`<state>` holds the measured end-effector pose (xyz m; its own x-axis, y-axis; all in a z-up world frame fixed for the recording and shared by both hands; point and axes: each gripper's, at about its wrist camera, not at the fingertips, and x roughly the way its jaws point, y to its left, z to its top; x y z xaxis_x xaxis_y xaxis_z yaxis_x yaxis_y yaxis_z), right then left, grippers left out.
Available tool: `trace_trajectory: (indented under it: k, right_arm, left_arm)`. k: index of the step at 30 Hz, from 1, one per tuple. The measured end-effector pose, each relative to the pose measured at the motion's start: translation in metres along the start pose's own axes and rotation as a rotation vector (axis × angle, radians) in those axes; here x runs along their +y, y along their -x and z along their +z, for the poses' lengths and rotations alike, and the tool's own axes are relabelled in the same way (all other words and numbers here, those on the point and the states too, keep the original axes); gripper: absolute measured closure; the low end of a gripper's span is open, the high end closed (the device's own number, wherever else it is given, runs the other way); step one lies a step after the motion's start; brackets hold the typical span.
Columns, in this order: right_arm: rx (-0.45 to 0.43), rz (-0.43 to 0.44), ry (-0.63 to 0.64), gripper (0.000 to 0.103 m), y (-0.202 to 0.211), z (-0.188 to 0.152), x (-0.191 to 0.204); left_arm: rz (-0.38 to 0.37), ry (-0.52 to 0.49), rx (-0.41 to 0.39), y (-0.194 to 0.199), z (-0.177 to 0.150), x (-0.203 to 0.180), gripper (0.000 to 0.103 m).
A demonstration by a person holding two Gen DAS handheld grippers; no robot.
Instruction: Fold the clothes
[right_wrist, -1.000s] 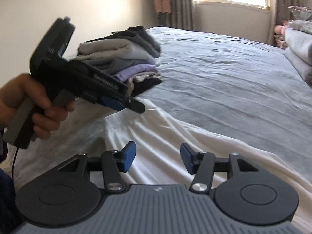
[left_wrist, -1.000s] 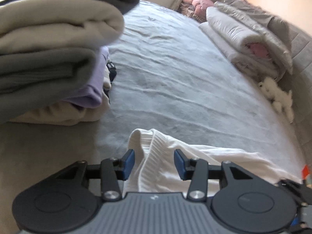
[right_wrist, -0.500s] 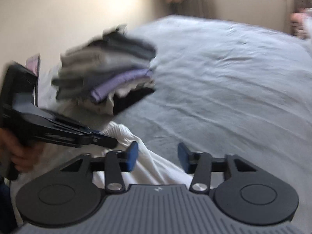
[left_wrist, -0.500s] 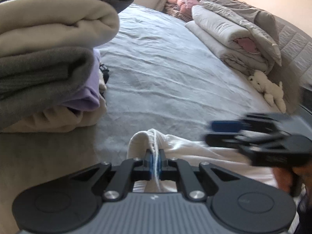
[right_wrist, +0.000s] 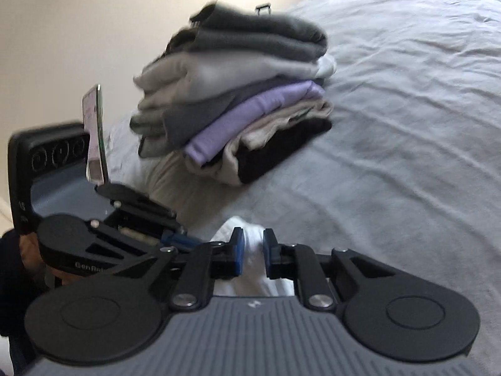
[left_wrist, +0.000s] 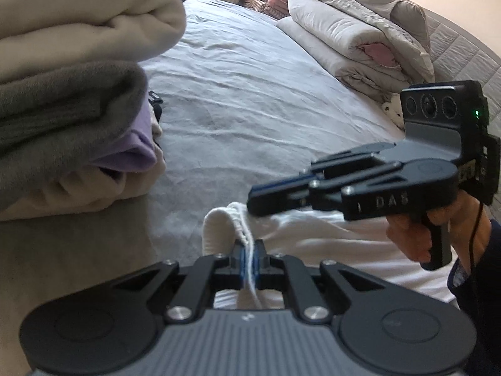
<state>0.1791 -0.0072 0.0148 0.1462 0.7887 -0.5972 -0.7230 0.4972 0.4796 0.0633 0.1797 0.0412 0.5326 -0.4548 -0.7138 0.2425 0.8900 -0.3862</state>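
A white garment (left_wrist: 328, 235) lies on the grey bed (left_wrist: 250, 94) near its front edge. My left gripper (left_wrist: 249, 250) is shut on its ribbed edge, a thin fold pinched between the blue pads. In the right wrist view the left gripper (right_wrist: 184, 238) reaches in from the left. My right gripper (right_wrist: 252, 244) sits just beside it on the same bunched end of the white garment (right_wrist: 253, 285). Its jaws are closing, with cloth in the narrow gap between them. In the left wrist view, the right gripper (left_wrist: 250, 203) comes in from the right, a hand (left_wrist: 413, 238) on its grip.
A tall stack of folded clothes (right_wrist: 244, 100), grey, cream, lilac and black, stands on the bed close behind and left of the grippers. Rolled duvets (left_wrist: 353, 40) and a plush toy (left_wrist: 391, 109) lie along the far right side. A phone (right_wrist: 94, 131) is mounted on the left gripper.
The left gripper closed on the garment's edge and stayed there. The right gripper swung over from the garment's middle to that same end, and its jaws narrowed around the cloth.
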Motion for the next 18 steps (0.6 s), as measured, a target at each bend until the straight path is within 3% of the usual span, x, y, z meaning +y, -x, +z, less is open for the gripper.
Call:
trace_trajectory:
  k: [3, 9, 15, 18]
  right_arm:
    - [0.018, -0.003, -0.003, 0.08, -0.005, 0.0, -0.005]
    - [0.048, 0.066, -0.041, 0.08, -0.011, -0.005, -0.013]
    - [0.019, 0.057, -0.048, 0.078, -0.014, -0.003, -0.015]
    - [0.051, 0.063, -0.03, 0.08, -0.023, -0.003, -0.013]
  left_arm:
    - [0.0, -0.006, 0.015, -0.002, -0.001, -0.001, 0.098]
    - [-0.006, -0.017, 0.029, -0.001, -0.004, 0.0, 0.098]
    - [-0.006, -0.011, 0.039, -0.003, -0.003, 0.001, 0.097]
    - [-0.007, -0.008, 0.041, -0.003, -0.003, 0.002, 0.097]
